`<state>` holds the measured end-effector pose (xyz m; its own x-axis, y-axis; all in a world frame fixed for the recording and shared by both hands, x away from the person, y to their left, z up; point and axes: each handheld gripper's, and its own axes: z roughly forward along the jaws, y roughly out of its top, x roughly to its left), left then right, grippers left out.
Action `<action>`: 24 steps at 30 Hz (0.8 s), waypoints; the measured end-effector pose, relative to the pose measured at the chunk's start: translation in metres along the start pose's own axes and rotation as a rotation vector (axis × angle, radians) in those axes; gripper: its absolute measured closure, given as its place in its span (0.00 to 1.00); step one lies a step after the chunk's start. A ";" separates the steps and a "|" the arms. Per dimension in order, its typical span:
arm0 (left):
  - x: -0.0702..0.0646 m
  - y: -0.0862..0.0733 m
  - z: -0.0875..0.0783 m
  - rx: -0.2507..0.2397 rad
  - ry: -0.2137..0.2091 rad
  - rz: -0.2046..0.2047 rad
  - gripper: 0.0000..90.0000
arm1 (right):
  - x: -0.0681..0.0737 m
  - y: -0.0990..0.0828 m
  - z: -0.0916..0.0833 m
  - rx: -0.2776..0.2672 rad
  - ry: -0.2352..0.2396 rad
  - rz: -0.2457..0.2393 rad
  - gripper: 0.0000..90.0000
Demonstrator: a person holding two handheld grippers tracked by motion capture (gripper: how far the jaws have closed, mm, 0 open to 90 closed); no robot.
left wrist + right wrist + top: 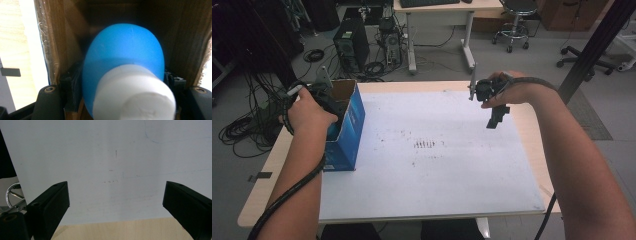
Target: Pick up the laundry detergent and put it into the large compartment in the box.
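A blue cardboard box (347, 131) with an open top stands at the left edge of the white board (432, 165). My left gripper (328, 102) reaches down into the box. In the left gripper view it is shut on a blue bottle (125, 57) with a white cap (135, 95), held between the jaws inside the box's brown walls (57, 45). My right gripper (496, 119) hangs above the board's far right part, pointing down. In the right gripper view the right gripper (116, 202) is open with nothing between its jaws, over the white board (112, 157).
The board lies on a light wooden table (267, 175), with pen marks (424, 144) near its middle. Beyond the table stand a computer tower (351, 47), cables (242, 125), a desk (439, 20) and rolling chairs (514, 22).
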<state>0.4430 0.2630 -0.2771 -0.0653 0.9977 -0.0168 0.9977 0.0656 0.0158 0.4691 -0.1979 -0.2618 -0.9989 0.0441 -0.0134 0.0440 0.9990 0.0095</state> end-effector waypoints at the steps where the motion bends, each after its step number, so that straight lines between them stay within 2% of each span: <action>1: 0.000 0.000 0.000 -0.003 0.003 0.002 0.36 | 0.000 0.000 0.000 -0.001 0.001 0.000 0.08; 8: -0.003 -0.001 -0.006 -0.016 0.008 0.009 0.33 | 0.001 -0.002 0.000 -0.007 0.000 0.000 0.08; 24: -0.002 -0.009 -0.021 -0.044 0.028 -0.009 0.27 | 0.005 -0.005 -0.003 -0.014 -0.007 0.001 0.08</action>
<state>0.4342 0.2605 -0.2567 -0.0752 0.9971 0.0110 0.9955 0.0744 0.0594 0.4639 -0.2026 -0.2591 -0.9988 0.0453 -0.0204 0.0448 0.9987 0.0231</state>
